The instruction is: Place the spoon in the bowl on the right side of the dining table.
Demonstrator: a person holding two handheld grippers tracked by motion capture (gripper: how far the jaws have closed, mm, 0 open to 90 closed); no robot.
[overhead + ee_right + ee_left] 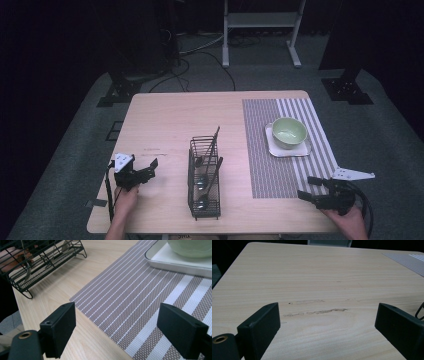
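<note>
Lengthwise, the wire basket (pixel 204 176) runs near edge to far.

We log: surface (pixel 165 120) pale wood-grain laminate, smooth, matt, scuffed at centre of left gripper view | placemat (pixel 265 150) woven, striped, textured | basket (pixel 204 200) thin dark wire | bowl (pixel 289 132) glossy green glaze | tray (pixel 274 149) smooth white | tongs matt black plastic

Wooden table (pixel 165 120) bears wire basket (pixel 204 177); striped placemat (pixel 287 150) (right side).

Black tools (pixel 145 169) — grey three-cornered plates
</note>
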